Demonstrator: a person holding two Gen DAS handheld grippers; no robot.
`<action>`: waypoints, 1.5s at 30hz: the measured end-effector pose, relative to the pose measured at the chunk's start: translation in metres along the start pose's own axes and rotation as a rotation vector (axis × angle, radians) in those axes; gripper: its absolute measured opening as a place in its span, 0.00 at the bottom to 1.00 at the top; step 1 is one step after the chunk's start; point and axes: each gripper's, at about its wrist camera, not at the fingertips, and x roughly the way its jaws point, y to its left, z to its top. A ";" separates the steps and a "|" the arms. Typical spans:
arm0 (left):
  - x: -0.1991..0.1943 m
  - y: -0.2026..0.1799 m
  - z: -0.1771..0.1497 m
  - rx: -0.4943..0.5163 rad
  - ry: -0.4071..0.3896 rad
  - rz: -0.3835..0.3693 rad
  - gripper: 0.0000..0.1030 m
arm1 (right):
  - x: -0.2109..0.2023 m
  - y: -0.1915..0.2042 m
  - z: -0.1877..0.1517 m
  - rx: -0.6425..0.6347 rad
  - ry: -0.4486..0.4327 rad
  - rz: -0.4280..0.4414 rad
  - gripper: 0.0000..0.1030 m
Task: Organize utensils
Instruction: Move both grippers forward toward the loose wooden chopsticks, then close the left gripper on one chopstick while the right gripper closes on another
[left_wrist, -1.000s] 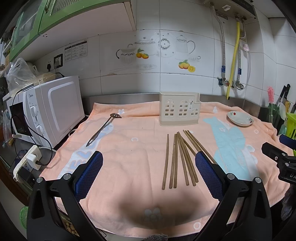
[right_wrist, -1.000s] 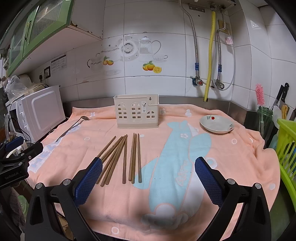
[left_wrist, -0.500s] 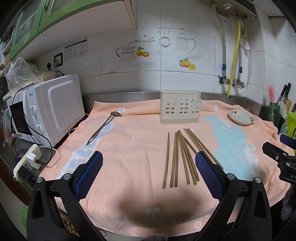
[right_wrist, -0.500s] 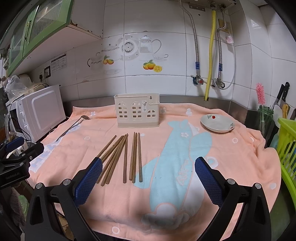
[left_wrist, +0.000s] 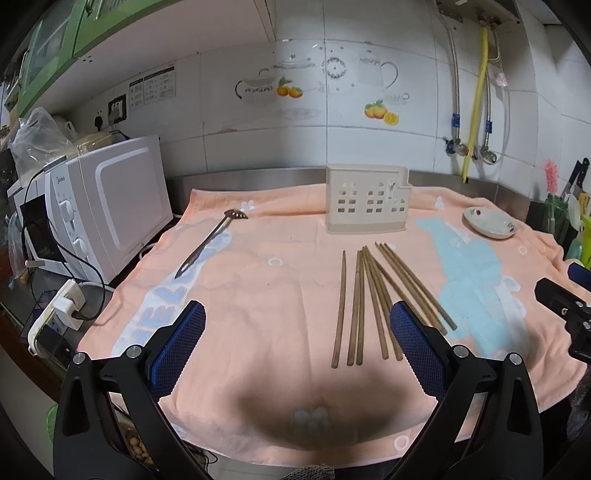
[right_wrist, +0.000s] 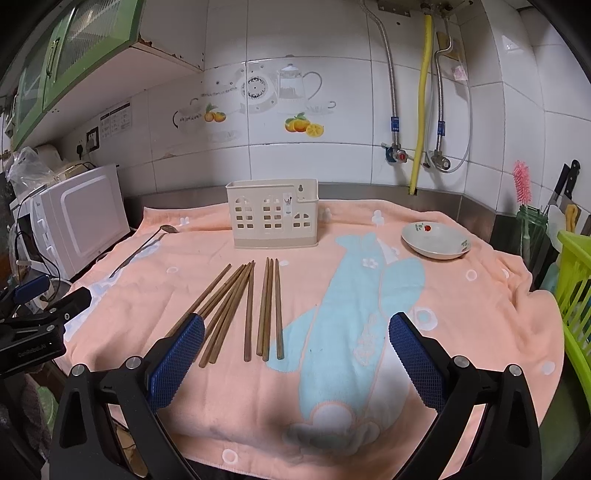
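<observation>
Several brown wooden chopsticks (left_wrist: 373, 299) (right_wrist: 251, 306) lie side by side on the peach towel (left_wrist: 266, 295) (right_wrist: 461, 314), in front of a beige plastic utensil holder (left_wrist: 367, 199) (right_wrist: 273, 214). A metal slotted spoon (left_wrist: 210, 242) (right_wrist: 140, 251) lies at the towel's left. My left gripper (left_wrist: 295, 332) is open and empty, above the towel's near edge, left of the chopsticks' near ends. My right gripper (right_wrist: 295, 339) is open and empty, near the chopsticks' near ends.
A white microwave (left_wrist: 107, 199) (right_wrist: 77, 218) stands left of the towel, with a power strip and cables (left_wrist: 62, 306) below it. A small white dish (left_wrist: 489, 221) (right_wrist: 436, 240) sits at back right. A green rack (right_wrist: 576, 291) and a knife jar (right_wrist: 532, 229) stand at far right.
Both grippers have drifted slightly; the holder and chopsticks sit a little lower and nearer in both views. Nothing on the towel has moved. Both grippers stay open.
</observation>
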 end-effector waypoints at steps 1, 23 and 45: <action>0.001 0.001 0.000 -0.002 0.006 0.002 0.95 | 0.001 0.000 0.000 0.000 -0.004 0.000 0.94; 0.036 0.012 0.009 -0.035 0.081 0.020 0.95 | 0.042 0.006 0.001 -0.013 0.071 0.012 0.94; 0.071 0.021 0.007 -0.047 0.177 0.042 0.95 | 0.081 0.016 0.003 -0.034 0.164 0.037 0.94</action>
